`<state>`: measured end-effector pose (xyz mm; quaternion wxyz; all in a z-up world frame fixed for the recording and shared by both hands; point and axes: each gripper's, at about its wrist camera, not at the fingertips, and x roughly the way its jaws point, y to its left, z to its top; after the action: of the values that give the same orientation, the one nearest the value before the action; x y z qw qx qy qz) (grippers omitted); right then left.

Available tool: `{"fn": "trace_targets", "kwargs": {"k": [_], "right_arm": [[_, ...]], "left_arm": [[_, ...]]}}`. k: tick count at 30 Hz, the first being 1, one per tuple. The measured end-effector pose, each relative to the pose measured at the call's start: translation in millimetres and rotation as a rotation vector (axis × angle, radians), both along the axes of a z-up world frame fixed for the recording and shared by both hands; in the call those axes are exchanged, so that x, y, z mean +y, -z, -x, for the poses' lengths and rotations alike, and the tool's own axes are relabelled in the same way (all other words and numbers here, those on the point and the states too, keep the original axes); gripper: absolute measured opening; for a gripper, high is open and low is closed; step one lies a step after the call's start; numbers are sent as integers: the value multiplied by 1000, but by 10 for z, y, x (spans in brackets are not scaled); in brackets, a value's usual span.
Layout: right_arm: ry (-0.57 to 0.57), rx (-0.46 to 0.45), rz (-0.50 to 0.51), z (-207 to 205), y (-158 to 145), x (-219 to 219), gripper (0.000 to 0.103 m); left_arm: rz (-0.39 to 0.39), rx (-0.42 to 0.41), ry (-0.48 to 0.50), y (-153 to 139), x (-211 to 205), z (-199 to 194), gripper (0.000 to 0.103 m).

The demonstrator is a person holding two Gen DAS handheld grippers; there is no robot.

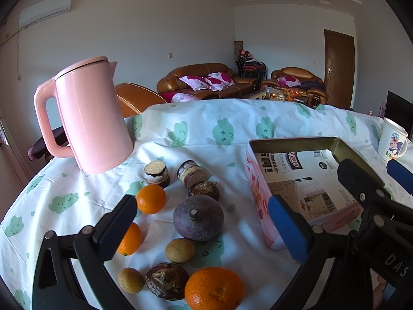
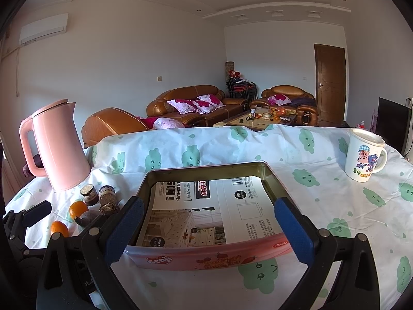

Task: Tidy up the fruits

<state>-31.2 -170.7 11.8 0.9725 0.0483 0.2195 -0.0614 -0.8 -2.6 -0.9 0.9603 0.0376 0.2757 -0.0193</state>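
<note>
Fruits lie loose on the tablecloth in the left wrist view: a big purple fruit (image 1: 198, 217), three oranges (image 1: 151, 198) (image 1: 131, 239) (image 1: 214, 288), two small brown round fruits (image 1: 180, 250) (image 1: 130, 280), and dark husked pieces (image 1: 166, 279) (image 1: 204, 190). A pink tin box (image 2: 206, 255), lined with a printed sheet, stands open to their right and also shows in the left wrist view (image 1: 254, 180). My left gripper (image 1: 204, 222) is open and empty over the fruits. My right gripper (image 2: 209, 222) is open and empty, jaws either side of the tin's near end.
A pink kettle (image 1: 87, 118) stands at the back left. Two small layered jars (image 1: 156, 173) (image 1: 190, 172) stand behind the fruits. A cartoon mug (image 2: 364, 155) stands at the right. The table edge lies behind, with sofas beyond.
</note>
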Motion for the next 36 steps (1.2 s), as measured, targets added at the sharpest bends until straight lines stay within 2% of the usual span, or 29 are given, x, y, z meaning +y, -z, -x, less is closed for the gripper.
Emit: {"fn": "trace_targets", "kwargs": {"k": [11, 16, 21, 25, 27, 31, 34, 36], "right_arm": [[-11, 1, 14, -15, 15, 68, 102], [-24, -6, 17, 12, 3, 80, 102], [-49, -1, 13, 17, -12, 88, 102], [-89, -12, -10, 44, -24, 90, 102], [-130, -13, -27, 61, -27, 106, 102], [-282, -6, -99, 120, -49, 246, 100], [-418, 49, -94, 153, -14, 483, 89], [-512, 115, -74, 142, 53, 692, 77]], "left_arm": [[34, 15, -18, 66, -1, 62, 103], [14, -1, -42, 20, 110, 168, 103], [5, -3, -61, -53, 332, 298, 103], [16, 10, -112, -100, 709, 420, 103], [2, 23, -147, -95, 886, 473, 103], [-42, 71, -203, -15, 1184, 550, 103], [-53, 101, -207, 71, 1302, 576, 103], [-42, 121, -196, 119, 1339, 572, 103]]}}
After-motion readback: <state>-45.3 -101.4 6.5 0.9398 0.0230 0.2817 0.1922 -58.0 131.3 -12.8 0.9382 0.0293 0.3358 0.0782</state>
